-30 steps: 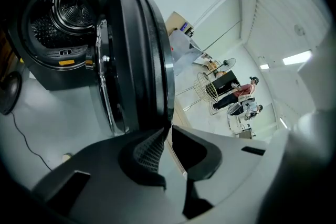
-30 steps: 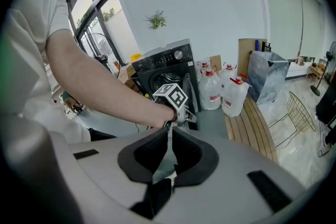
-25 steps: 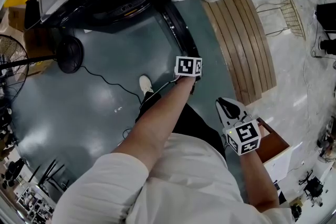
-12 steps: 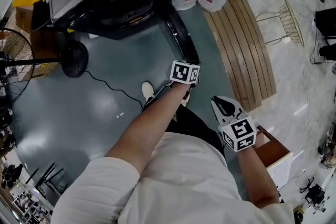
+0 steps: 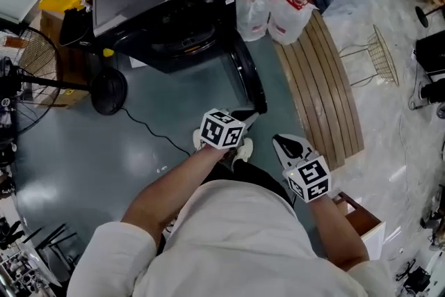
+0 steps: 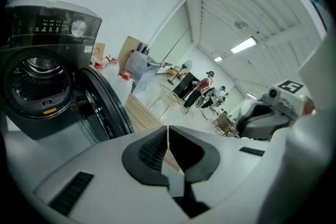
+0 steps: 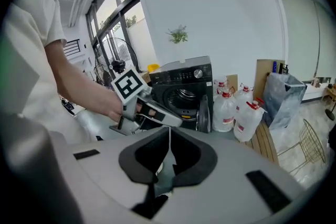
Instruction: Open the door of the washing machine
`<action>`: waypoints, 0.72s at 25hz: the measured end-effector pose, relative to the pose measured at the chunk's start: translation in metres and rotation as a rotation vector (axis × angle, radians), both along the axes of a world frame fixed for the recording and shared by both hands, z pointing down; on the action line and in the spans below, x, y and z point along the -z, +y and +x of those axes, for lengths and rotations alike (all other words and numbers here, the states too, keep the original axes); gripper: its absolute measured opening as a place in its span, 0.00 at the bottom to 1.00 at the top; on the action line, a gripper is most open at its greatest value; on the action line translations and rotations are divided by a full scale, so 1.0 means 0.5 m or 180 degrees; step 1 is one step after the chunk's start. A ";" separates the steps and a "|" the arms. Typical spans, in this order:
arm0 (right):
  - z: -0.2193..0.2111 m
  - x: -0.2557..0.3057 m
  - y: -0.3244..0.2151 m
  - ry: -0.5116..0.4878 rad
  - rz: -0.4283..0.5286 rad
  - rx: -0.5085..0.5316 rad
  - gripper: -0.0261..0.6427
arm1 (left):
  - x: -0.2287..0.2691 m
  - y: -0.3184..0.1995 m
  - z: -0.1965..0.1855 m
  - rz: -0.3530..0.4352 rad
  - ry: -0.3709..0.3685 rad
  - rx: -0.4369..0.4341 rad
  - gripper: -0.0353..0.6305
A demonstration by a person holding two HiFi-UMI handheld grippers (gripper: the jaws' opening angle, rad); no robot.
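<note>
Since the door (image 5: 249, 76) of the black washing machine (image 5: 167, 10) stands swung wide, upper middle of the head view, with the drum mouth bare, the opening looks done. Below it, the left gripper (image 5: 240, 120) hangs clear of the door, fingers pressed together on nothing. To its right, the right gripper (image 5: 290, 147) is closing, fingers empty. Best now: leave the door alone, short of the water jugs (image 5: 278, 3).
</note>
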State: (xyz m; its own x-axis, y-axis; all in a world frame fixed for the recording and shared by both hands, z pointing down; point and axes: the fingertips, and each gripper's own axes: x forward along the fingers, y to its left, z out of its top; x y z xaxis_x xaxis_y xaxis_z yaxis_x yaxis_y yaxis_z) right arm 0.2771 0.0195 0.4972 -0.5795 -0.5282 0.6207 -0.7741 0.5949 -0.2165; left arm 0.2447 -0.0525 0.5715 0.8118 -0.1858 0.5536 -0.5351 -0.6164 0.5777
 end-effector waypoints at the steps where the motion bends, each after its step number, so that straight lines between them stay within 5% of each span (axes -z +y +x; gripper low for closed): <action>1: -0.003 0.006 0.001 -0.0022 0.0015 0.0014 0.07 | 0.027 0.011 -0.015 0.0032 0.0042 -0.0002 0.09; 11: -0.040 0.075 -0.008 -0.0109 0.0173 0.0317 0.05 | 0.260 0.102 -0.121 0.0437 0.0355 0.0001 0.09; 18: -0.067 0.114 -0.005 -0.0158 0.0279 0.0520 0.05 | 0.328 0.136 -0.143 0.0633 0.0393 0.0069 0.09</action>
